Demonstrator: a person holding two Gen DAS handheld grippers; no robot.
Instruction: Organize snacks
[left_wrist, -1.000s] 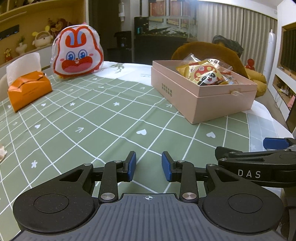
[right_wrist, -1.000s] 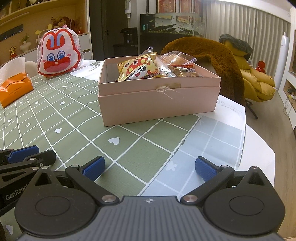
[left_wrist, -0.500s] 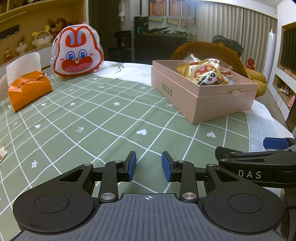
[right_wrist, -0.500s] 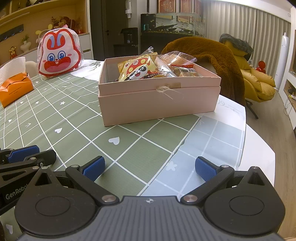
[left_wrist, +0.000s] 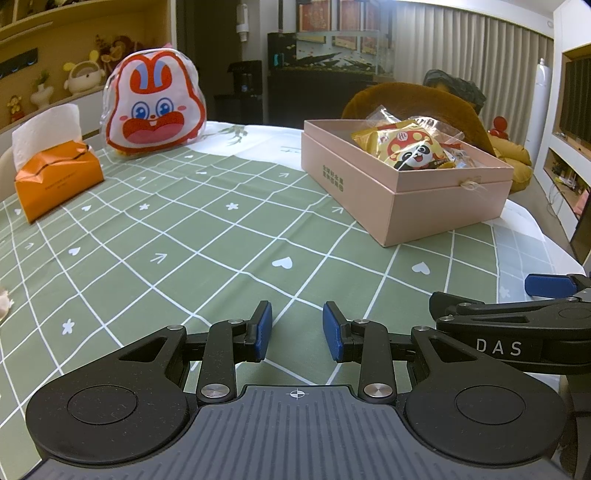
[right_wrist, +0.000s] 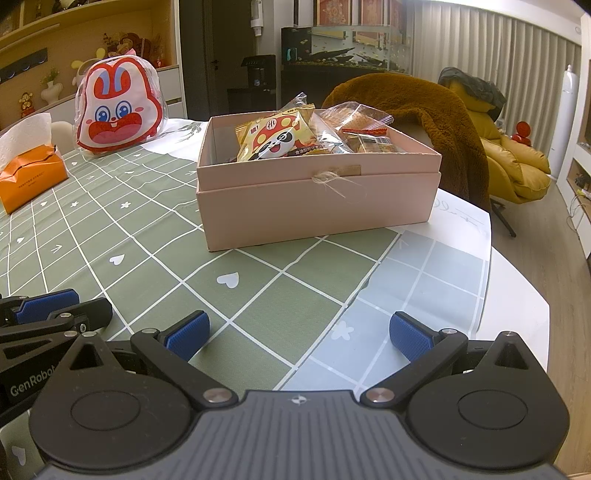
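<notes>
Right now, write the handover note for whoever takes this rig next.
Left gripper: jaws partly apart, empty, over the tablecloth.
Right gripper: jaws wide, empty.
Pink box: open, lid off, holding the panda snack pack and clear-bagged snacks.
Rabbit bag: upright at the far side, beside the orange tissue pack, apart from the box.
Left: probably the rabbit bag.

Ahead of the fingers, the pale pink cardboard box hides the lower parts of its snack packets, whose small print is unreadable.
</notes>
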